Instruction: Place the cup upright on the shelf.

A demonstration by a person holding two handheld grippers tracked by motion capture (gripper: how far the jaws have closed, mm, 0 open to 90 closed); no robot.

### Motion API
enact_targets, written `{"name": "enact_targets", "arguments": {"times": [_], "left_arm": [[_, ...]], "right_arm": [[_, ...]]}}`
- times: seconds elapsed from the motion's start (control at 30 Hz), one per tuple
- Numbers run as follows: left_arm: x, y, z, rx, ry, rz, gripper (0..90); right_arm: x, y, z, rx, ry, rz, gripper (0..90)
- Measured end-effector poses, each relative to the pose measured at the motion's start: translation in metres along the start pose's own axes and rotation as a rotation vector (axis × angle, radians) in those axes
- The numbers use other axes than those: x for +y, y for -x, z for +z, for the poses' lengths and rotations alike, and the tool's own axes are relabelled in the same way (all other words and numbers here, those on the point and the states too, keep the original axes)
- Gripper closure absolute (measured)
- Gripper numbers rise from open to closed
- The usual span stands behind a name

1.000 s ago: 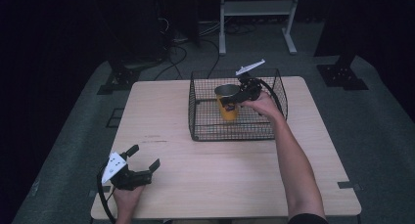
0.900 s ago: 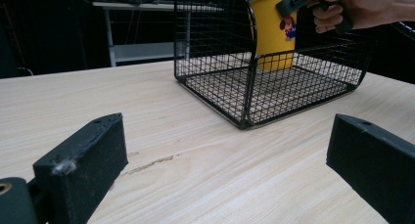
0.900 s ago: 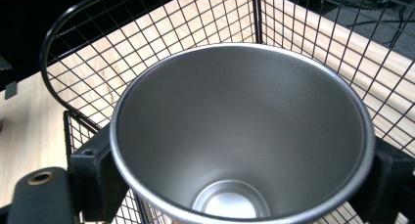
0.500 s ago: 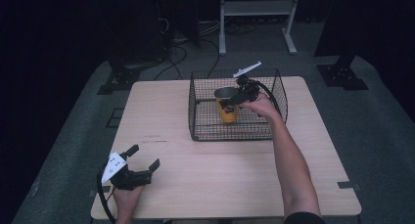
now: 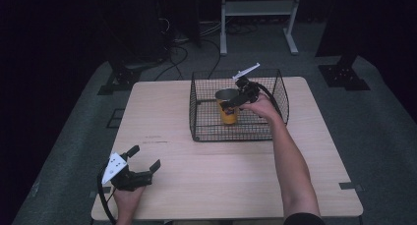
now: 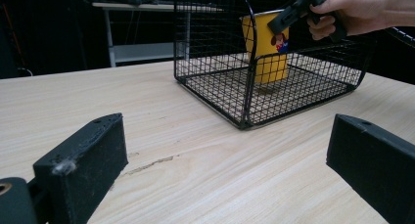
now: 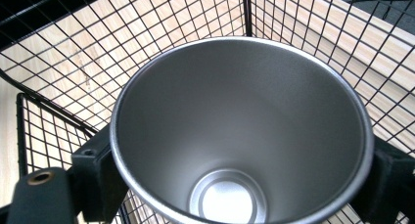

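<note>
Yellow cup (image 5: 228,108) w/ a small cartoon-figure sticker in red & blue on its side; no text readable on it. Cup stands upright inside the black wire basket (image 5: 211,131), roughly mid-basket, on the far half of the desk (image 5: 236,171). In the left claw view the basket's wire mesh partly screens the cup (image 6: 266,53), and whether its base touches the basket floor is hard to tell.

Right claw (image 5: 235,100) is closed on the cup near the rim, one jaw on each side. Right claw view looks straight down into the cup (image 7: 240,136): bare steel inside, empty, round bottom visible; lower rim cut off by frame edge. Basket holds nothing else that can be seen.

Left claw (image 5: 142,163) sits at the near left desk corner, well apart from the basket, jaws wide apart, gripping nothing. Its cable runs off the desk edge.
</note>
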State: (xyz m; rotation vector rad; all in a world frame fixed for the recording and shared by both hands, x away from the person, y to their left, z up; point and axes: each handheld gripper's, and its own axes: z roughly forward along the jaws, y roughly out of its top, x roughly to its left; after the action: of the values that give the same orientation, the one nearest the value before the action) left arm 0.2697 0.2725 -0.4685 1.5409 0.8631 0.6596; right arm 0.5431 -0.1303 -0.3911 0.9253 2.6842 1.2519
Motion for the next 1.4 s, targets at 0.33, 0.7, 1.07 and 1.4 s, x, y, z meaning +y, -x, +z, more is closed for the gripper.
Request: {"name": "enact_targets", "arguments": {"times": [0.33,0.7,1.07,1.4], "left_arm": [[0.0,0.0,0.0,0.0,-0.001,0.001,0.8],[0.0,0.0,0.0,-0.002,-0.002,0.003,0.9],[0.0,0.001,0.0,0.001,-0.003,0.005,0.9],[0.0,0.002,0.0,0.002,-0.008,0.007,0.8]], "right_arm": [[-0.003,-0.001,0.005,-0.009,-0.027,-0.008,12.2],[-0.01,0.001,0.002,-0.015,-0.015,-0.027,11.7],[-0.017,-0.002,-0.004,-0.028,-0.032,-0.047,9.4],[-0.016,-0.009,0.001,-0.049,-0.054,-0.082,4.4]]}}
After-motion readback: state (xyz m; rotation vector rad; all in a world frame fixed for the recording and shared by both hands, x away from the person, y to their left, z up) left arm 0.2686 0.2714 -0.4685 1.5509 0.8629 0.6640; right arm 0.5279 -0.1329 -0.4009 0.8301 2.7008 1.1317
